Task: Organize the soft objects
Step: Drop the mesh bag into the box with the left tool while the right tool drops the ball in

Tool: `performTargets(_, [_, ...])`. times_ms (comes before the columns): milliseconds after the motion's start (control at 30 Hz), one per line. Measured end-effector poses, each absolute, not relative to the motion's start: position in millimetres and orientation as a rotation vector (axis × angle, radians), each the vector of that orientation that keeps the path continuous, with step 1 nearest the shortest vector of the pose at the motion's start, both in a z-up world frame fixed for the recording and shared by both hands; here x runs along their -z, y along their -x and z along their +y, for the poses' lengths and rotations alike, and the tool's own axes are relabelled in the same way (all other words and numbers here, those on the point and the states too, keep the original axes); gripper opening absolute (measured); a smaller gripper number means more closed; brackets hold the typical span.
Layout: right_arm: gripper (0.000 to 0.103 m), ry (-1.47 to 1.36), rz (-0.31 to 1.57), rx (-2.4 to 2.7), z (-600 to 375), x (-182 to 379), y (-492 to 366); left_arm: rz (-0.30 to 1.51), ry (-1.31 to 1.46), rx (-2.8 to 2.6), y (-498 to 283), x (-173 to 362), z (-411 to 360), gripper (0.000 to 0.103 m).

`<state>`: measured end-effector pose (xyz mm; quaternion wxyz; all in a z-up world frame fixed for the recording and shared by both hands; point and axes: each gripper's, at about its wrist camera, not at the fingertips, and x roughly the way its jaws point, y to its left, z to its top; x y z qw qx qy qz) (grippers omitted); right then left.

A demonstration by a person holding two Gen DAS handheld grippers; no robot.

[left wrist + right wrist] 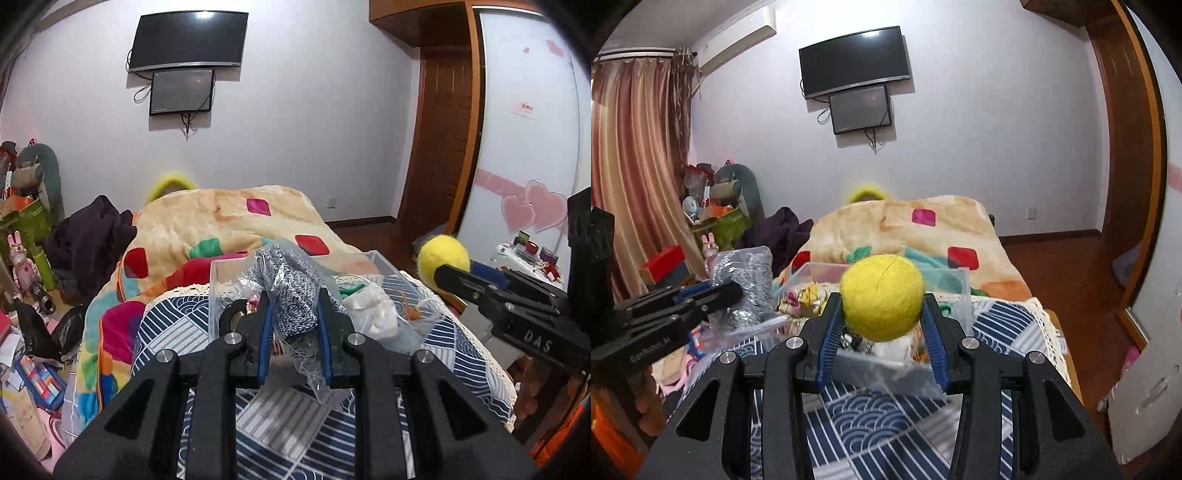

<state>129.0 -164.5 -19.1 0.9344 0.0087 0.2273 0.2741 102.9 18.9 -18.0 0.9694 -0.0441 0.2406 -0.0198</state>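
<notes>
Black linkage arms of the left gripper (294,317) fill the bottom of its own view, and its blue-padded jaws are pressed against the two sides of a clear plastic bag of grey-and-white knit (291,291), so the bag is held above the near edge of the clear plastic bin (384,263). Below both tools lies a navy-and-white patterned cloth (280,424) with a lace edge, and behind it a big peach blanket (221,218) with coloured diamonds is heaped on the bed. A dark purple garment (92,236) is piled to the left of the blanket, with cluttered boxes and a grey plush toy (40,173) further left. Two dark screens (188,40) hang on the far wall, one under the other.

From the right wrist, the right gripper (882,321) has its jaws clamped on a yellow felt ball (881,296), which hangs just over the bin (955,288) and blocks most of the bin's contents. What shows inside is white fabric (376,314), something green (351,290) and orange threads (412,312); their exact shapes are hard to read through the crumpled plastic. A black tape roll (234,317) is half hidden behind the left finger. Something fuzzy and yellow (170,184) peeks over the blanket's top, mostly hidden.
</notes>
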Motion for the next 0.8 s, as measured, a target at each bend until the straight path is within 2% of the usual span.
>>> performTargets(300, [0.039, 0.016, 0.560, -0.545, -133, 48, -156, 0.574, 0.139, 0.031, -144, 46, 22, 0.021])
performTargets(667, [0.041, 0.029, 0.661, -0.549, -128, 70, -166, 0.650, 0.132, 0.026, -160, 73, 18, 0.022])
performTargets(800, [0.044, 0.031, 0.673, -0.559, -131, 69, -162, 0.662, 0.135, 0.037, -156, 73, 20, 0.029])
